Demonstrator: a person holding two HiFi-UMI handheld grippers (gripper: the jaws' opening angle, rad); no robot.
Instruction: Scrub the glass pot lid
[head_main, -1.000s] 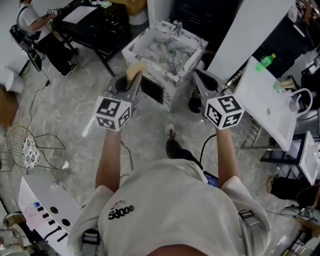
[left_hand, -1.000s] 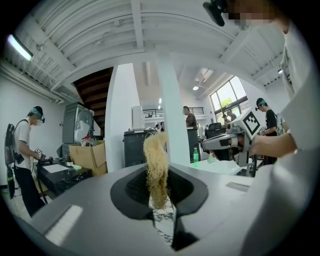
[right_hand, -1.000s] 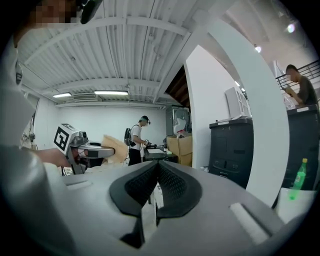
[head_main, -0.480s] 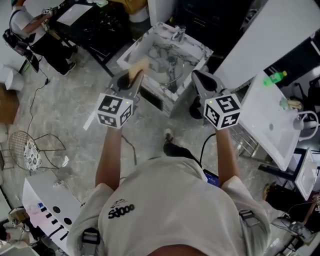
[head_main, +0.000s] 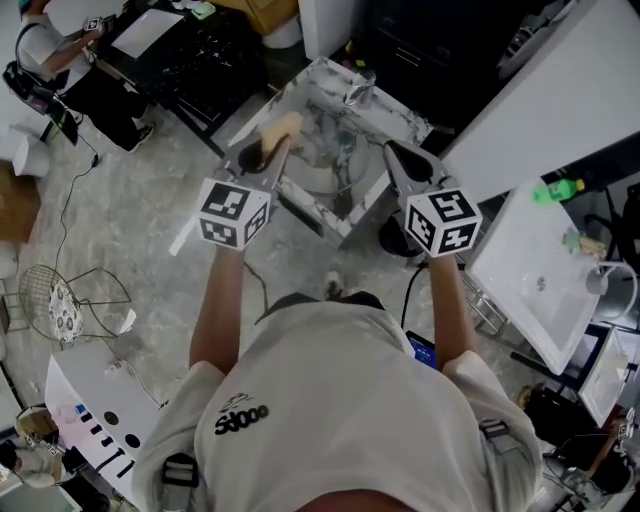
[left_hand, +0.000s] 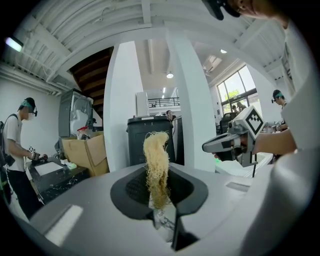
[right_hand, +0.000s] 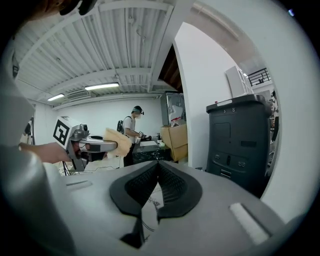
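the person wears a pale grey short-sleeved t-shirt (head_main: 340, 400) with a small dark logo (head_main: 241, 418) near the left shoulder and dark strap buckles (head_main: 180, 472) at both shoulders. the left tongs (head_main: 272, 158) and right tongs (head_main: 398, 158) are each a grey shell with black ribbed pads (left_hand: 131, 190), backed by a white cube (head_main: 232, 212) printed with black square markers.

marbled floor (head_main: 120, 240), white tables (head_main: 530, 250), ribbed ceiling (right_hand: 100, 55).
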